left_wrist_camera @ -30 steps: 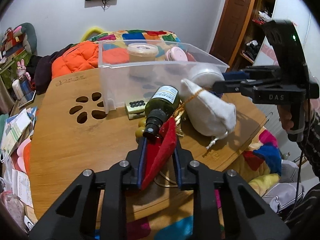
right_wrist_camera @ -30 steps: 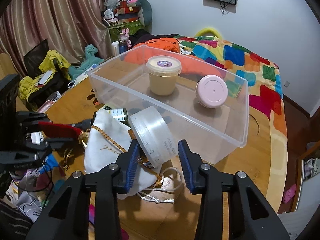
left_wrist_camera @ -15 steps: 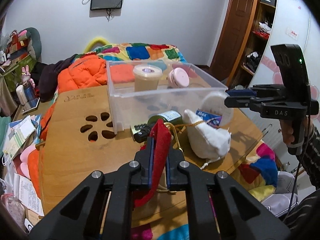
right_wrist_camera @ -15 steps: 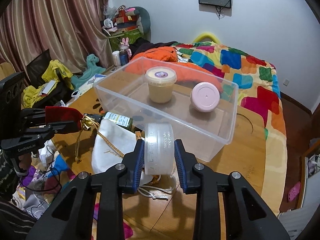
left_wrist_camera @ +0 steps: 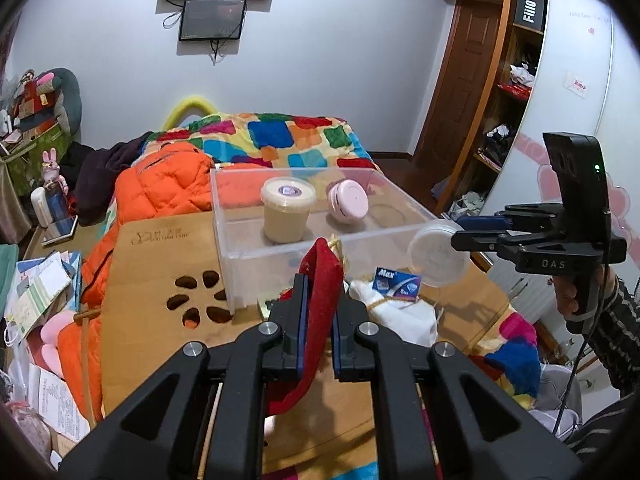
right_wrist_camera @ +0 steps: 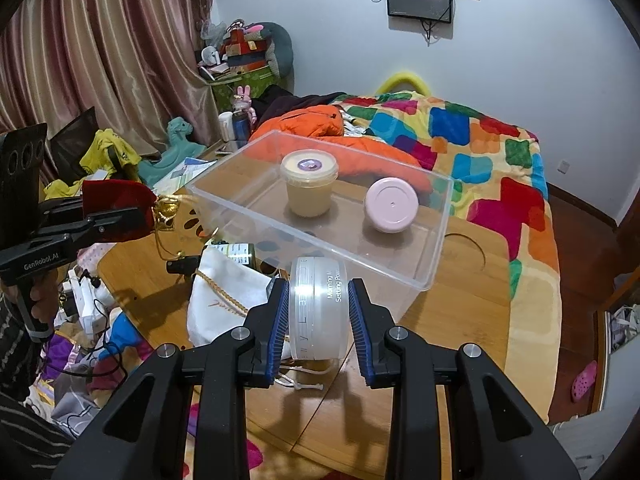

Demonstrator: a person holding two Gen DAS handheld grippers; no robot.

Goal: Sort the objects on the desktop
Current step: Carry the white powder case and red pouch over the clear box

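My left gripper (left_wrist_camera: 319, 328) is shut on a red velvet pouch (left_wrist_camera: 320, 300) with gold cord, held above the table in front of the clear plastic bin (left_wrist_camera: 236, 264). In the right wrist view the pouch (right_wrist_camera: 116, 200) is at the left. My right gripper (right_wrist_camera: 318, 312) is shut on a clear round powder jar (right_wrist_camera: 318, 308), held above the table near the bin's (right_wrist_camera: 420, 276) near corner. In the left wrist view the jar (left_wrist_camera: 438, 254) is at the right. The bin holds a beige tub (right_wrist_camera: 309, 188) and a pink round case (right_wrist_camera: 391, 205).
On the wooden table (left_wrist_camera: 152, 264) lie a white drawstring bag (right_wrist_camera: 224, 300), a small blue packet (left_wrist_camera: 396, 283), and a dark green bottle (right_wrist_camera: 236, 249) by the bin. An orange jacket (left_wrist_camera: 160, 184) and a patchwork blanket (right_wrist_camera: 480, 152) lie behind. Clutter surrounds the table's left side.
Both grippers have risen and pulled back from the table. The left one lifted the red pouch off the bottle. The right one closed on the jar and lifted it.
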